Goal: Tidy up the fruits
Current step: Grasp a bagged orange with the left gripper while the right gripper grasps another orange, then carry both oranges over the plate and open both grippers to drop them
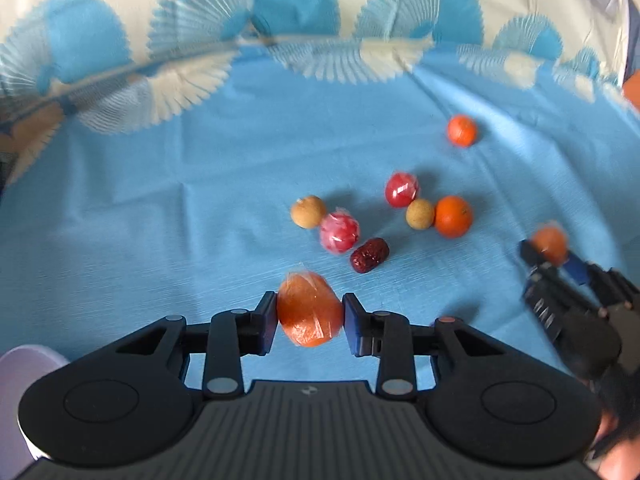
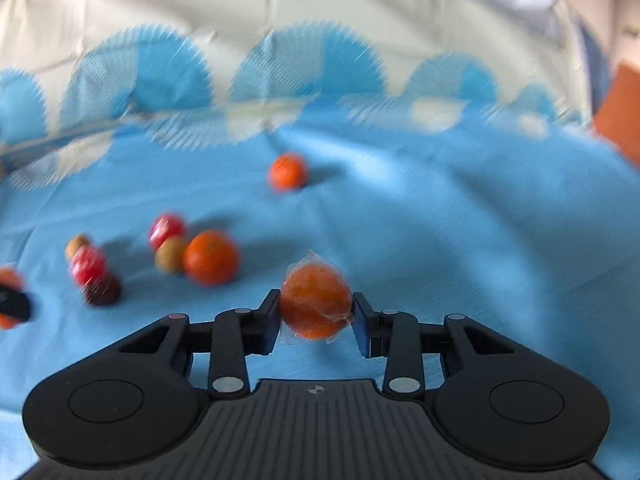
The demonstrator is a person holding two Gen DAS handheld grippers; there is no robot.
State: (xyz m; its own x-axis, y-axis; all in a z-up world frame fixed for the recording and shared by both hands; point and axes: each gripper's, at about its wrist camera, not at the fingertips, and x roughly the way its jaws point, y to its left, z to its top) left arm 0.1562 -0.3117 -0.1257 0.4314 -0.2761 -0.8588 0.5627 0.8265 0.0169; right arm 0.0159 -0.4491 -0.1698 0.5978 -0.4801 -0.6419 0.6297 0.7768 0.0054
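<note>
Here each gripper (image 1: 310, 314) (image 2: 316, 307) clamps one wrapped orange fruit (image 1: 309, 309) (image 2: 315, 305); seven fruits (image 1: 453, 216) lie loose.

A blue cloth (image 1: 160, 200) covers the surface, creased in places. Its far border carries a white band with blue fan-shaped scallops (image 1: 296, 4). An orange flat thing (image 2: 620, 112) shows at the right edge, too blurred to identify.

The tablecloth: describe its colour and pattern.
The tablecloth is light blue, with a border of white and blue fan-shaped scallops along its far side. The left wrist view shows it best.
</note>
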